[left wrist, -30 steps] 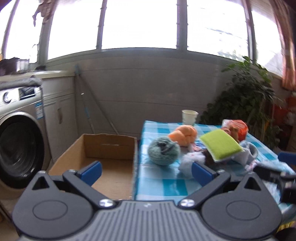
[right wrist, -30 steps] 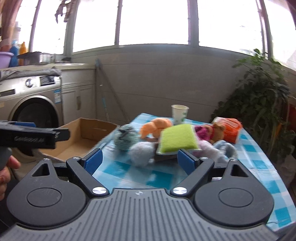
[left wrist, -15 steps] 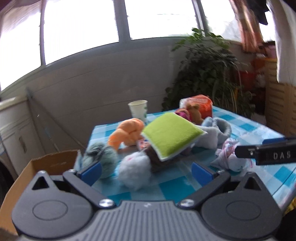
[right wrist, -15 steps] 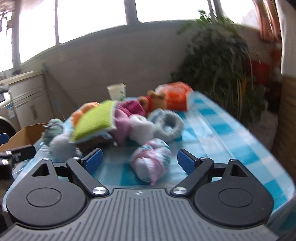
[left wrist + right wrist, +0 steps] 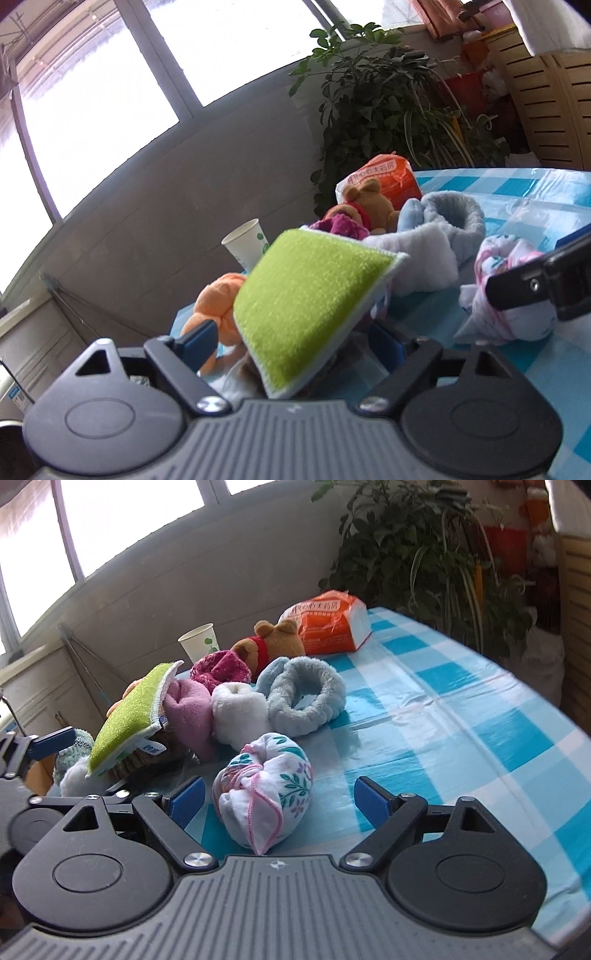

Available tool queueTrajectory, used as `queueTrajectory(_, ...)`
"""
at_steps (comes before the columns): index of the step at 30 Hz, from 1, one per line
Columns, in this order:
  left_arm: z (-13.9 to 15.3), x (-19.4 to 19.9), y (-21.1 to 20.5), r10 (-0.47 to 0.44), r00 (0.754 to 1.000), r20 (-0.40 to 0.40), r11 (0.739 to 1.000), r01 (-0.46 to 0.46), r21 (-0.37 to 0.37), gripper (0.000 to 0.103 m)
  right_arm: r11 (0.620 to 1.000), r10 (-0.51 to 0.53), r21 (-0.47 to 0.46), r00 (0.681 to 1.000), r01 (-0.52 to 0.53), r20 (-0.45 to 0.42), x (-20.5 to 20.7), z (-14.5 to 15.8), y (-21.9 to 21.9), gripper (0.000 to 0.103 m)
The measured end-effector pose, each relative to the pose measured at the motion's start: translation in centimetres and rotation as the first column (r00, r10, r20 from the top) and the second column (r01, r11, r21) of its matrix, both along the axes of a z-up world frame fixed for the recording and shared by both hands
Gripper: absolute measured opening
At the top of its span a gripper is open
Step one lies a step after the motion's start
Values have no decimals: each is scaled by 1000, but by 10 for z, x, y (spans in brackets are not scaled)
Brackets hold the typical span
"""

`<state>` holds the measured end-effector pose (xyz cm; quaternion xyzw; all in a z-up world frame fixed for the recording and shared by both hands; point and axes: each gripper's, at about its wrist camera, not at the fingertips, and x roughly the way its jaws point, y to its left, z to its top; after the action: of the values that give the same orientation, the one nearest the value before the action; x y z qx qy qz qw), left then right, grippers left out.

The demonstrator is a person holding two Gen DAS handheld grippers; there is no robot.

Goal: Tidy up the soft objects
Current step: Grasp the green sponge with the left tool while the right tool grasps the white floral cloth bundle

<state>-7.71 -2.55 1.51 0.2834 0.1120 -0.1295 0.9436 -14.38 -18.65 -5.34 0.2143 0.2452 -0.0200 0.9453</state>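
A green sponge pad (image 5: 306, 306) leans tilted on the pile of soft things, and its lower edge lies between the fingers of my left gripper (image 5: 291, 341). Those jaws are closing, and the left pad still stands apart from the sponge. In the right wrist view a rolled floral cloth bundle (image 5: 266, 794) lies on the checked tablecloth (image 5: 443, 701). My right gripper (image 5: 279, 803) is open around it, with gaps on both sides. Behind the bundle are a pink towel roll (image 5: 188, 709), a white roll (image 5: 238, 709), a light blue fluffy band (image 5: 306, 694) and a bear plush (image 5: 273, 642).
An orange plush (image 5: 218, 306) sits left of the sponge. A paper cup (image 5: 199, 642) and an orange tissue pack (image 5: 328, 624) stand at the table's far side. A teal yarn ball (image 5: 74, 746) lies near the left edge. A large potted plant (image 5: 417, 542) grows beyond the table.
Both grippers have come down and in toward the pile while rolling. The left now straddles the green sponge and the right straddles the floral bundle. The cardboard box has left the left wrist view.
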Motion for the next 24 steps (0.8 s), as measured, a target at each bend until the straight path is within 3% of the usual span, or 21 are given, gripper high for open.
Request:
queueTrajectory(6,-1,6,-4,-31,999,10,999,31,20,75,1000,24,1,1000,-24,13,14,-3,4,103)
queueTrajectory(10,1,13,-5,-24,1000,7,1000,24,20,60,1000,29,-7,1000,-29,-5,21,-2,4,103)
queueTrajectory(15,5,19,3,-20,999,-26,1000,20,-18,50,998,42,-51,998,-45,-51,31,-4,6,102)
queueTrajectory(19,11,21,8,-21,999,-42,998,18,-62,36,993,35,-108,997,-43,-73,36,-4,12,100)
queueTrajectory(24,18,25,22,-5,997,-81,987,-8,-160,25,988,31,-149,997,-42,-75,39,-4,15,84)
